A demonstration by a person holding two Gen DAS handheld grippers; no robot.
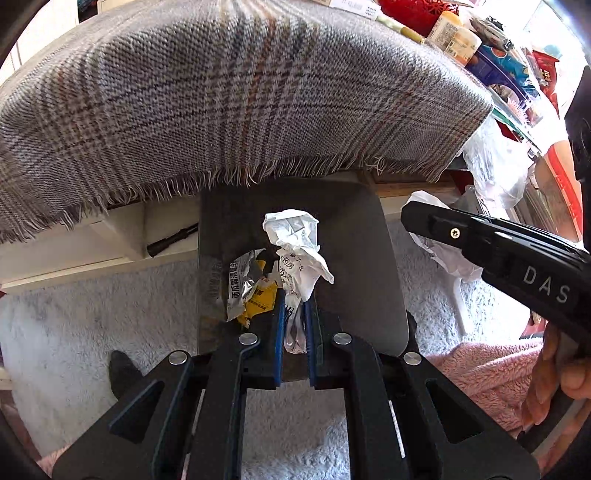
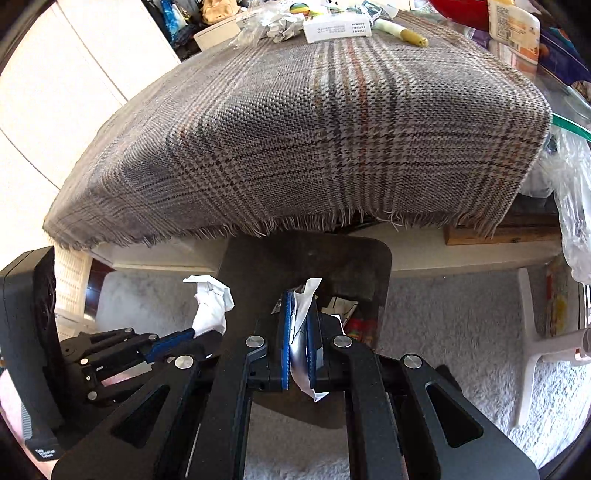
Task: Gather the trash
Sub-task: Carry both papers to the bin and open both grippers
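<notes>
A dark rectangular bin (image 1: 351, 240) (image 2: 314, 258) stands on the rug below the table edge. A silver and yellow wrapper (image 1: 247, 291) lies inside it. My left gripper (image 1: 293, 295) is shut on a crumpled printed white paper (image 1: 295, 236), held over the bin's opening. In the right wrist view the left gripper (image 2: 194, 332) shows at the bin's left side with that paper (image 2: 212, 306). My right gripper (image 2: 300, 302) is shut on a flat white scrap (image 2: 304, 306) above the bin. From the left wrist view the right gripper (image 1: 406, 218) sits at the bin's right.
A fringed plaid cloth (image 1: 240, 103) (image 2: 314, 140) hangs over the table just behind the bin. Bottles and packets (image 1: 454, 33) crowd the tabletop. A clear plastic bag (image 1: 495, 166) hangs at the right. A fluffy pale rug (image 1: 74, 332) covers the floor; a white plastic leg (image 2: 532, 332) stands at right.
</notes>
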